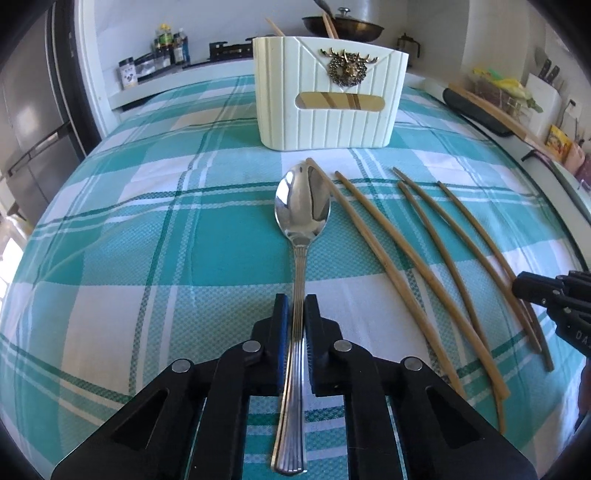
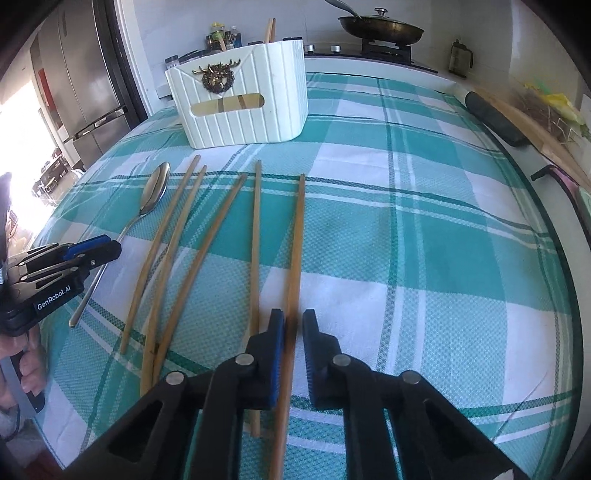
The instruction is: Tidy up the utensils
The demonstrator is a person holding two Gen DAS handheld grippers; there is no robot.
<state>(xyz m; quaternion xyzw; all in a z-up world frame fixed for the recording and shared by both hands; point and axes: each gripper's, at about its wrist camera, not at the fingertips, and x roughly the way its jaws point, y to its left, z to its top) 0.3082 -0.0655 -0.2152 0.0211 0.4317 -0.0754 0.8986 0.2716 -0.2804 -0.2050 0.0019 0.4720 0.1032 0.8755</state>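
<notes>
A steel spoon (image 1: 302, 206) lies on the teal checked cloth (image 1: 147, 240), bowl toward a white ribbed utensil holder (image 1: 328, 96) with a brass deer badge. My left gripper (image 1: 295, 306) is shut on the spoon's handle; it also shows in the right wrist view (image 2: 110, 249). Several wooden chopsticks (image 1: 424, 266) lie to the right of the spoon. My right gripper (image 2: 293, 321) straddles the rightmost chopstick (image 2: 297, 258); its jaws stand narrowly apart, with a gap on the right side. The holder (image 2: 240, 99) holds chopsticks.
A stove with a pan (image 2: 380, 27) stands behind the table. A fridge (image 2: 85, 74) is at the left. Spice bottles (image 1: 170, 48) sit at the back. A dark roll and wooden board (image 2: 498, 118) lie along the right edge.
</notes>
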